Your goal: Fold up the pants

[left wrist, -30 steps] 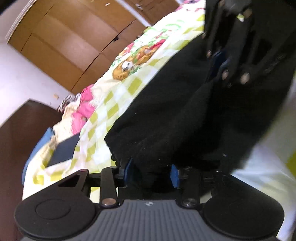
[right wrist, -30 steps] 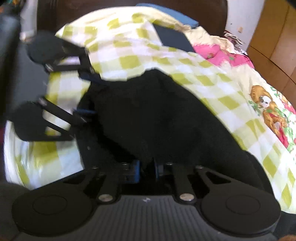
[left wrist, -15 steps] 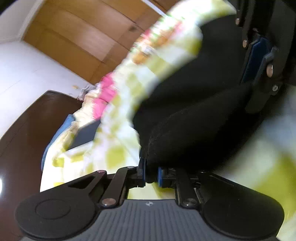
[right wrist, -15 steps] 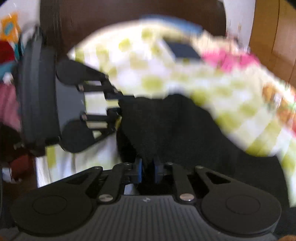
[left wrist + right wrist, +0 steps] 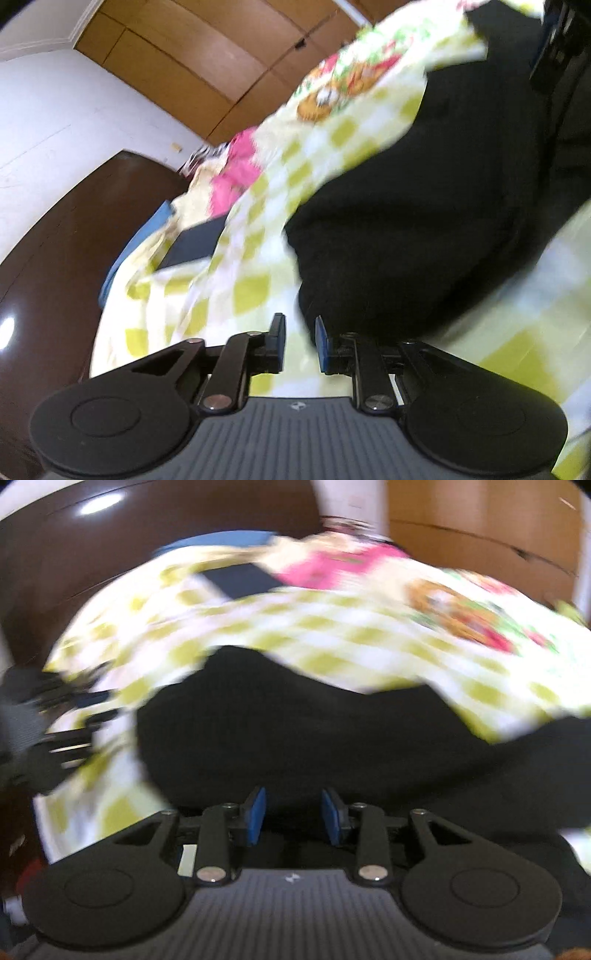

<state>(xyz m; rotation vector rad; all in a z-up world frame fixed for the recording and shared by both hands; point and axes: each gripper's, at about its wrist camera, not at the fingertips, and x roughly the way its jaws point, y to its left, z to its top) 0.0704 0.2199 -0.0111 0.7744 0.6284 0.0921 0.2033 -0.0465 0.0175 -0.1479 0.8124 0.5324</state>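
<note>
the black pants lie bunched on the bed's yellow checked sheet. the left gripper and right gripper both have their jaws spread, holding nothing, just beside the fabric's edge.

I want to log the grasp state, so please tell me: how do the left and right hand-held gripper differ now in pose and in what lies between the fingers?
The left hand-held gripper shows checked bedsheet in its gap, with the black pants edge beside its right finger; the right hand-held gripper has black pants behind its whole gap. The left gap looks narrower, the right wider. Both are open and hold nothing.
</note>
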